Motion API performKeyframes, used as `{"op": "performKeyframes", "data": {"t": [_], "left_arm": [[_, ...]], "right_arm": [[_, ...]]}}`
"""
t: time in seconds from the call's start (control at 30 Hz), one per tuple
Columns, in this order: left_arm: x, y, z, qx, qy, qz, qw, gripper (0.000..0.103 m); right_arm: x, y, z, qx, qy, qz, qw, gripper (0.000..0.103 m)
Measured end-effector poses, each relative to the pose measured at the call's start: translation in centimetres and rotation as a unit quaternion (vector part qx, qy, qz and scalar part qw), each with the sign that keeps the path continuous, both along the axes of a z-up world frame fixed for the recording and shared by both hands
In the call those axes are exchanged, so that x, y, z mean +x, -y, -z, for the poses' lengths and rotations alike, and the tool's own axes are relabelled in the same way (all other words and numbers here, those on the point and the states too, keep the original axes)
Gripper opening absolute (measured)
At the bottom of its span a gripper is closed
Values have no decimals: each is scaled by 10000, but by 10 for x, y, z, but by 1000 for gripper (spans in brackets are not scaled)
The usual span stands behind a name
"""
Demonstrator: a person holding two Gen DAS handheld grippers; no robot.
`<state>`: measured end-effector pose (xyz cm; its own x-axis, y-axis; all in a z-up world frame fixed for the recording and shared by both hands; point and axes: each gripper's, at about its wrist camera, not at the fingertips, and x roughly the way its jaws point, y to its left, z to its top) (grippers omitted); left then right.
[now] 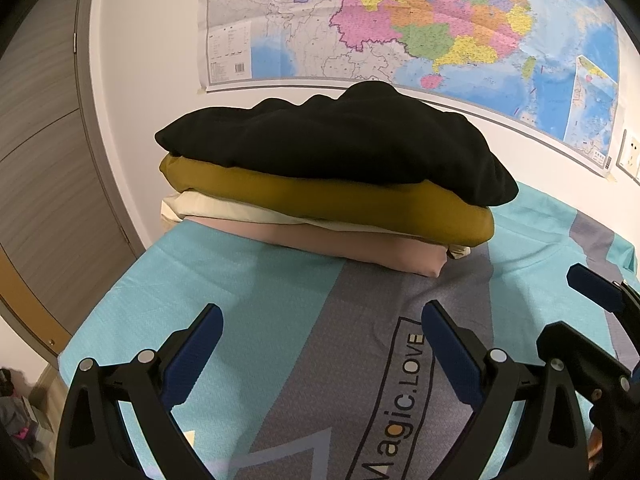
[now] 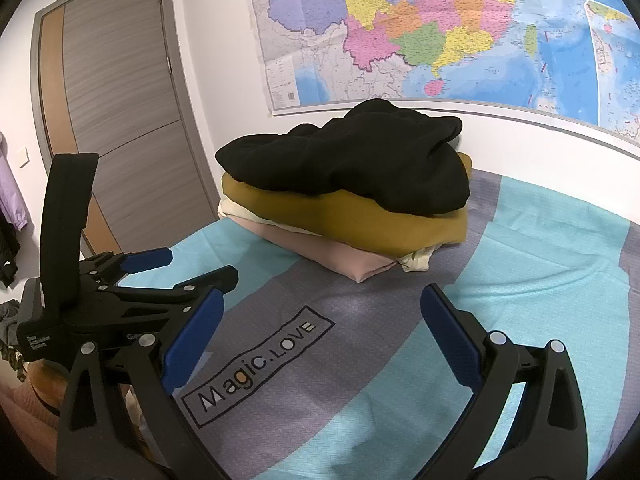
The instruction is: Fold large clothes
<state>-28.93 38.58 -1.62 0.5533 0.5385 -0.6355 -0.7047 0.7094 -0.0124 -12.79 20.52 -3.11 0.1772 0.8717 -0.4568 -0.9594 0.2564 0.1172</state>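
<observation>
A stack of folded clothes lies at the far end of the bed by the wall. A black garment [image 1: 336, 148] [image 2: 352, 160] is on top, then a mustard one [image 1: 320, 196] [image 2: 360, 216], a cream one [image 1: 216, 208] and a pink one [image 1: 352, 244] [image 2: 344, 256] at the bottom. My left gripper [image 1: 322, 316] is open and empty above the bed sheet, short of the stack. My right gripper [image 2: 322, 304] is open and empty too. The left gripper [image 2: 172, 266] also shows at the left of the right wrist view.
The bed has a teal and grey sheet [image 1: 240, 280] [image 2: 540, 280] printed "Magic.LOVE". A wall map [image 1: 400, 20] hangs behind the stack. A grey wooden door [image 2: 120, 120] stands left of the bed. Clothes hang at the far left [image 2: 12, 200].
</observation>
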Motion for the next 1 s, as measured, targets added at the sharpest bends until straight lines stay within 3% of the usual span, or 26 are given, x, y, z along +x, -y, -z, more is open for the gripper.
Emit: {"op": "performKeyframes", "data": {"t": [0.53, 0.7, 0.9, 1.0], "left_arm": [[2, 2, 1, 9, -48, -6, 10000, 96], [5, 12, 2, 309, -16, 37, 9995, 96], [17, 11, 12, -140, -119, 93, 9998, 96], [31, 21, 19, -346, -138, 364, 9986, 96]], "right_arm": [[1, 0, 3, -3, -55, 15, 10000, 97], [2, 4, 3, 22, -111, 52, 9999, 97], [10, 20, 8, -23, -193, 214, 9996, 97], [25, 44, 14, -137, -274, 605, 9977, 97]]}}
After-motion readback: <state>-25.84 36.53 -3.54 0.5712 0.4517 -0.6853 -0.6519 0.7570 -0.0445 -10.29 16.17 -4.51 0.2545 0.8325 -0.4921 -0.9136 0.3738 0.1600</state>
